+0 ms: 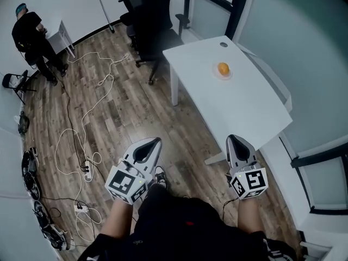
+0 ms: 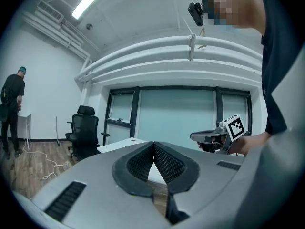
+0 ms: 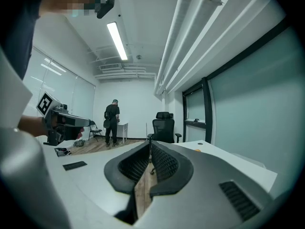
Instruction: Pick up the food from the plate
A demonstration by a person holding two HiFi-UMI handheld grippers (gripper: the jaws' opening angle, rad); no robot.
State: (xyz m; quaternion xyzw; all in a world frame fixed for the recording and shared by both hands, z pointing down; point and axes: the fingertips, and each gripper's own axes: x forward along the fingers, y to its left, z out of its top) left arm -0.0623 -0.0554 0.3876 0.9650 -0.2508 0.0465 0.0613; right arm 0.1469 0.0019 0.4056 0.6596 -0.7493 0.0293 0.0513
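An orange, round piece of food (image 1: 223, 68) lies on a small pale plate (image 1: 223, 75) near the far end of a white table (image 1: 239, 107). Both grippers hang low in front of the person's body, well short of the table and far from the plate. My left gripper (image 1: 154, 141) has its jaws shut with nothing between them, and in its own view the ribbed pads (image 2: 164, 160) meet at the tip. My right gripper (image 1: 233, 138) is shut and empty too, its pads (image 3: 159, 162) closed together. Each gripper also shows in the other's view.
Black office chairs (image 1: 152, 20) stand behind the table's left end. White cables and power strips (image 1: 81, 145) trail over the wooden floor. A person in black (image 1: 32, 37) stands far left at a small white desk (image 1: 61, 36). Glass partitions run along the right.
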